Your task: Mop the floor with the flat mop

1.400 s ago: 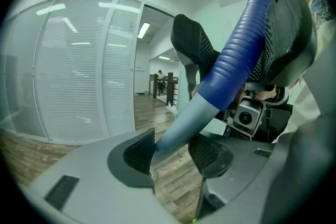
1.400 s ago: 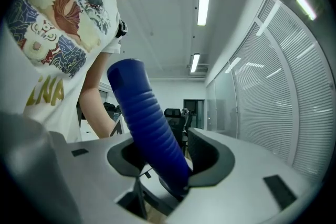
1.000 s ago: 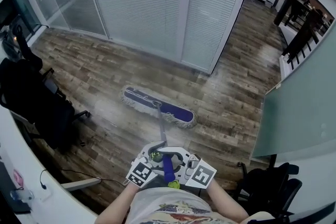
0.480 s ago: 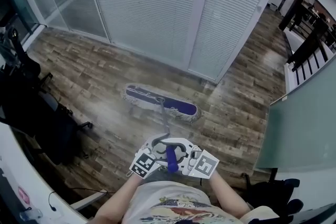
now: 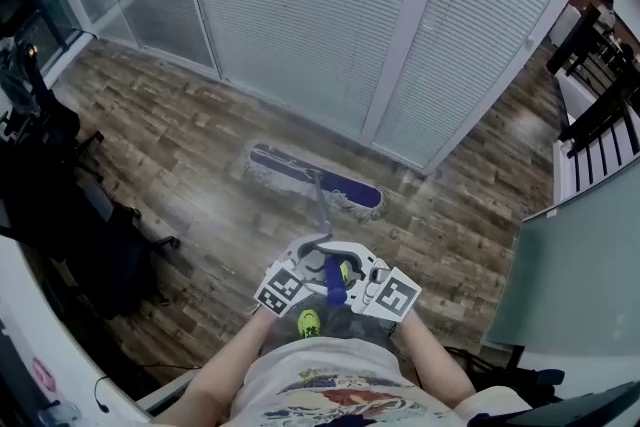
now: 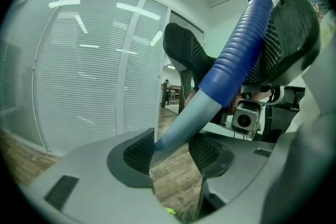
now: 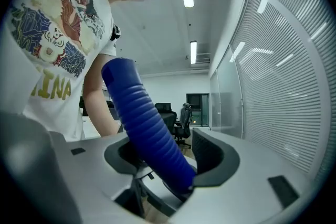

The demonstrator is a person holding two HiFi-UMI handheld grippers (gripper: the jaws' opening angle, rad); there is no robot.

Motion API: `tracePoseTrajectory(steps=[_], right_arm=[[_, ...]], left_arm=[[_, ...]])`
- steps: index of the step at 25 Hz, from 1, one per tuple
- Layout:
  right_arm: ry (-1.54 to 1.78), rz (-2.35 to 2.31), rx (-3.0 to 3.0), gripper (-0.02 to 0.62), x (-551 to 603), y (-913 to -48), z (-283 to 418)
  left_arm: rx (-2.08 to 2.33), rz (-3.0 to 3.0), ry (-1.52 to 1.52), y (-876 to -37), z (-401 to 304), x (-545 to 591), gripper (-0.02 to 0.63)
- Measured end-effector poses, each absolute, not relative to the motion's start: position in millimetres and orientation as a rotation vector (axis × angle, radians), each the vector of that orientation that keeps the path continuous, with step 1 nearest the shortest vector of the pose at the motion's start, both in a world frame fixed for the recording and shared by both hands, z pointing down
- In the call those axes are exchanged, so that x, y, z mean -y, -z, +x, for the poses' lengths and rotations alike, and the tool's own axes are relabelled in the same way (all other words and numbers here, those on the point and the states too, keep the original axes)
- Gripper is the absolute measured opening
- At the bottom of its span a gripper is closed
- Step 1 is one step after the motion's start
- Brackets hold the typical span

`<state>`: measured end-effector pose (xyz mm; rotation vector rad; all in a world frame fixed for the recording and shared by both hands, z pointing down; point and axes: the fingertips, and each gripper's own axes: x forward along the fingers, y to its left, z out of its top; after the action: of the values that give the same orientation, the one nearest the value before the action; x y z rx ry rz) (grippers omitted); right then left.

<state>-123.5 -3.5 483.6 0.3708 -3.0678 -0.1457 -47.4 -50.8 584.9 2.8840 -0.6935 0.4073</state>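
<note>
The flat mop's blue head with its white fringe lies on the wooden floor close to the blind-covered glass wall. Its grey pole rises to both grippers in front of my waist. My left gripper is shut on the grey pole, just below the ribbed blue grip. My right gripper holds that blue grip slanting between its jaws. Those jaws have just been opening slightly, with the grip still resting against both.
The glass wall with white blinds runs right behind the mop head. Black office chairs and a white desk edge stand at the left. A frosted glass panel and another chair are at the right. My green shoe shows below the grippers.
The mop head has slid over the floor towards the blind-covered wall, and both grippers have moved along with it. A green shoe has come into view below them.
</note>
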Motion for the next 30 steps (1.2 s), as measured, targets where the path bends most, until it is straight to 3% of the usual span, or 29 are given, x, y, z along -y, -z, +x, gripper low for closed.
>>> tracePoseTrajectory(steps=[18, 30], right_arm=[[0.089, 0.371, 3.191, 0.247, 315, -469, -51], [0.029, 0.422, 3.167, 0.249, 309, -475, -52]], left_arm=[[0.726, 2.846, -0.484, -585, 19, 360, 0.179], [0.733, 2.821, -0.484, -591, 12, 353, 0.179]])
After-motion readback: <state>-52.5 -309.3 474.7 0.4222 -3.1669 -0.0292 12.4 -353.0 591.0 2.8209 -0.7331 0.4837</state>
